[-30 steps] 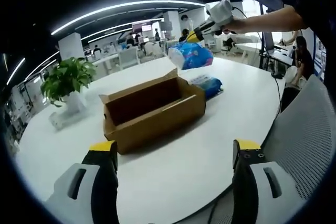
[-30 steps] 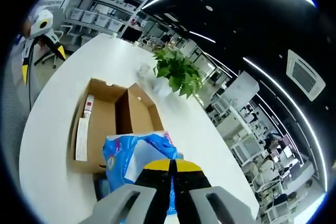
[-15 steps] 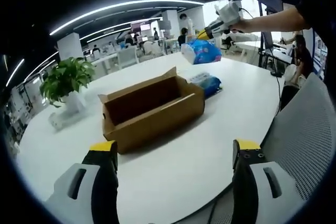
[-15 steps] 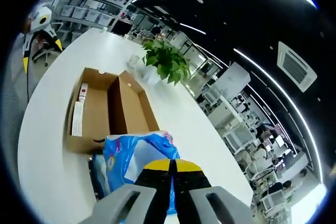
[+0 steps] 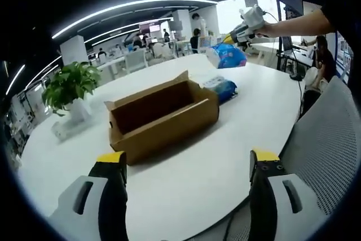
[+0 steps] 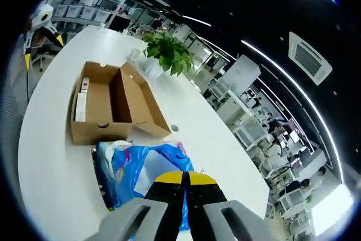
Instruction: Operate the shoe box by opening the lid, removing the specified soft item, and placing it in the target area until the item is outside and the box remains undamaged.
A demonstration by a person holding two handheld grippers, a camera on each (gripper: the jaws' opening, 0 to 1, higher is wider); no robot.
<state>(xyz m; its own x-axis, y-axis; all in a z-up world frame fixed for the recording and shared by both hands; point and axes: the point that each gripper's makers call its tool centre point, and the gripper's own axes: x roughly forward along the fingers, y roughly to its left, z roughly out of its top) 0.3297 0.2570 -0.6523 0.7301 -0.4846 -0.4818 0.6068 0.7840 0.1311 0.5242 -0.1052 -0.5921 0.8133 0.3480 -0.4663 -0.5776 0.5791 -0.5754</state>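
Observation:
An open brown cardboard shoe box [image 5: 161, 118] lies on the white round table [image 5: 186, 179], its lid folded back [image 6: 90, 108]. My right gripper [image 6: 184, 182] is shut on a blue soft plastic pack [image 6: 146, 167], held in the air beyond the box's far end [image 5: 227, 56]. A second blue pack [image 5: 223, 88] lies on the table against that end of the box [image 6: 103, 176]. My left gripper [image 5: 186, 165] stands open near the table's front edge, nothing between its jaws. In the right gripper view the left gripper [image 6: 40, 29] sits at the far left.
A potted green plant [image 5: 70, 86] stands on the table behind the box, with a small clear item [image 5: 61, 129] beside it. A grey mesh chair [image 5: 330, 150] is at the right. Office desks and people fill the background. A person's arm [image 5: 296, 22] holds the right gripper.
The right gripper has carried the blue pack away from above the box, farther out and lower beyond its far end. The left gripper has stayed put.

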